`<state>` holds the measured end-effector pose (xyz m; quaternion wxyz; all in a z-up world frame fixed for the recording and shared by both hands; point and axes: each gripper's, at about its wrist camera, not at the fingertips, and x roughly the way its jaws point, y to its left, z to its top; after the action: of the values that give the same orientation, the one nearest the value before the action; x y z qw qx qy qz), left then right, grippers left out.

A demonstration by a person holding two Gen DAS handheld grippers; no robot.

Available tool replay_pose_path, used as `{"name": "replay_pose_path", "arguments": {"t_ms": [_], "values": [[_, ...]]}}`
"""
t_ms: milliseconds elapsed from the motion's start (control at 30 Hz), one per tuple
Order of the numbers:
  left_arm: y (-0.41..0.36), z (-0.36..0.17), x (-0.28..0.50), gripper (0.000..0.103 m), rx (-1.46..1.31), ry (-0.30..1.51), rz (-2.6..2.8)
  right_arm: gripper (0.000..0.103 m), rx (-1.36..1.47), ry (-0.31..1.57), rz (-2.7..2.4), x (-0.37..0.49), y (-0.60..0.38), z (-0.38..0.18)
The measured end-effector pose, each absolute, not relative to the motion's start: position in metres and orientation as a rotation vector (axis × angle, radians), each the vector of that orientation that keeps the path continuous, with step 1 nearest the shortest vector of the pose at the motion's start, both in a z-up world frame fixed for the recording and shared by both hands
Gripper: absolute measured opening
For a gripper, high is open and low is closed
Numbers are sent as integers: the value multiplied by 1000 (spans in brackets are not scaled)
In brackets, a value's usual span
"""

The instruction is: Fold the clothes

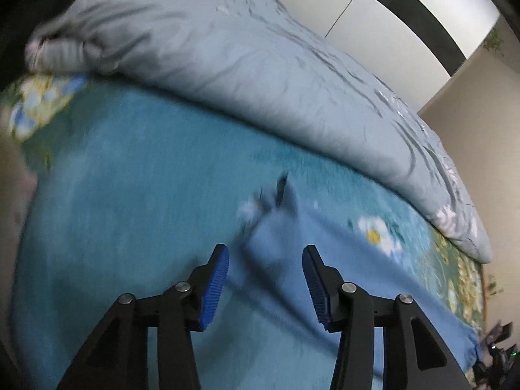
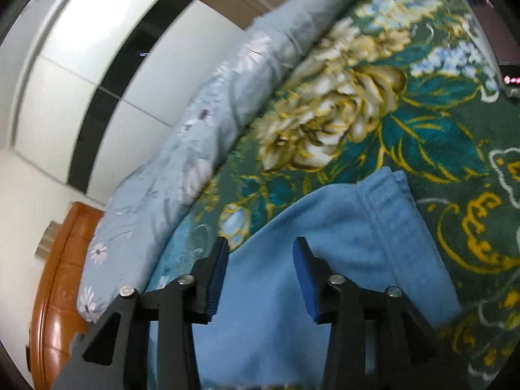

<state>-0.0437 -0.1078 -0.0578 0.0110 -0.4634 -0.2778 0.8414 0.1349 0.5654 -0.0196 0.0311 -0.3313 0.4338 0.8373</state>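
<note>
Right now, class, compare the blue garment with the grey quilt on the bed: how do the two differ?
The blue garment is plain, fleecy and bright blue; the grey quilt is smooth, pale grey and printed with small flowers. The garment lies flat near both tools; the quilt is bunched in a long roll along the bed's far edge. Both rest on the floral blanket, and neither is gripped.

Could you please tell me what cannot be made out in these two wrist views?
- Light blue fleece garment: type unclear; right wrist view's lower edge cuts it.
- Its raised corner: motion-blurred in left wrist view.
- Dark device with red display: cut by the right edge, unreadable.
</note>
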Motion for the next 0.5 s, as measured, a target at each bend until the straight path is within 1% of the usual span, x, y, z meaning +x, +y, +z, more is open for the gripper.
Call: {"name": "replay_pose_path", "arguments": {"t_ms": [67,167,200,300,367,500], "values": [[-110,-66,-33,51,-1453,-950,2560,50,-998,1327,2584,159,565,-19],[-114,-78,-20,51,-1455,-1064,2467,51,-964,1313,2590,194,563,-19],[-114,-79,-22,51,-1434,-1075,2467,51,-953,1309,2592,206,563,-18],[-111,-83,-28,51,-1372,-1122,2461,52,-890,1441,2459,239,581,-40],[-112,-86,-31,51,-1332,-1156,2460,53,-878,1483,2440,237,583,-46],[-111,-90,-35,49,-1263,-1193,2474,58,-859,1559,2409,230,585,-57]]}}
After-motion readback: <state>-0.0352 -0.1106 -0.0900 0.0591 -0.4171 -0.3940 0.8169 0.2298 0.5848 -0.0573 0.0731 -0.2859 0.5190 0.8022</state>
